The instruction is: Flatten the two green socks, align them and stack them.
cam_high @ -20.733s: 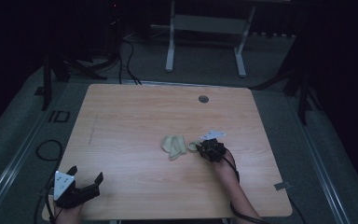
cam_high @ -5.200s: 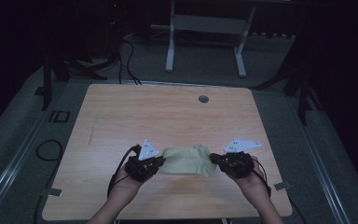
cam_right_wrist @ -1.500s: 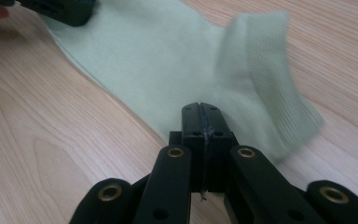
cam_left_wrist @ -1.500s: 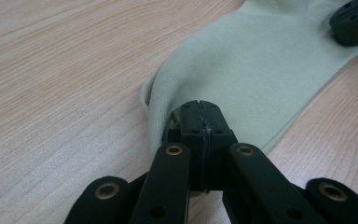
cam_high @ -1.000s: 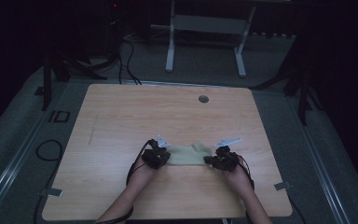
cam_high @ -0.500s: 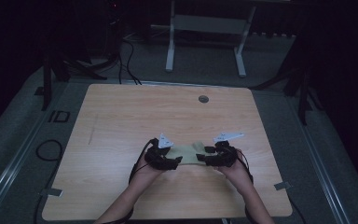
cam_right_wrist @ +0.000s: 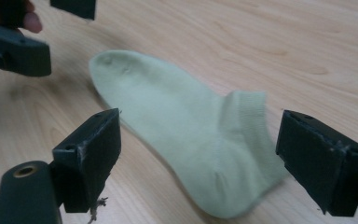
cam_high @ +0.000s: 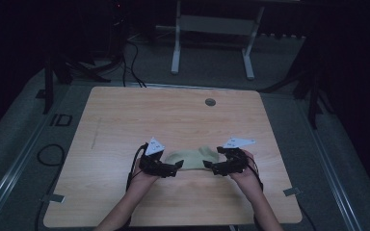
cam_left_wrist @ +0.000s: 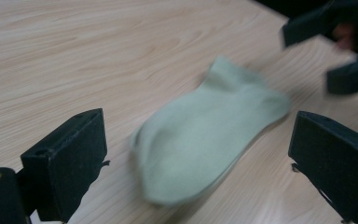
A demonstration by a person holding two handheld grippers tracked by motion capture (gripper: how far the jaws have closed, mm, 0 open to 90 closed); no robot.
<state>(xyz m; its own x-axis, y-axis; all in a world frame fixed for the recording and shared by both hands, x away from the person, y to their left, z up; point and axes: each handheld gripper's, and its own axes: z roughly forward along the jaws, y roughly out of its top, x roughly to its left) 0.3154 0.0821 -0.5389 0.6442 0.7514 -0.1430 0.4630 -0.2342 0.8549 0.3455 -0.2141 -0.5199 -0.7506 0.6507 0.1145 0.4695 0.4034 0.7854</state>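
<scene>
A pale green ankle sock point(cam_high: 192, 159) lies flat on the wooden table point(cam_high: 125, 120), toe to the left and cuff to the right. My left gripper point(cam_high: 176, 166) hovers at the toe end and my right gripper point(cam_high: 209, 167) at the cuff end, tips facing each other. Both have just been opening. In the left gripper view the sock point(cam_left_wrist: 205, 140) rests on the table beyond the wide black jaws of the left gripper point(cam_left_wrist: 200, 156), untouched. The right gripper view shows the sock point(cam_right_wrist: 182, 116) the same way, with the right gripper point(cam_right_wrist: 209, 156) open above the cuff.
A round grommet hole point(cam_high: 210, 102) sits near the table's far edge. Behind the table a white metal stand point(cam_high: 212, 43) rests on the grey floor, and cables point(cam_high: 48, 154) trail at the left. The person's forearms come in over the near edge.
Both grippers were shut on the sock's ends a second ago. Their jaws have opened and let it go, and both hands have drawn back a little. The sock now lies loose on the table.
</scene>
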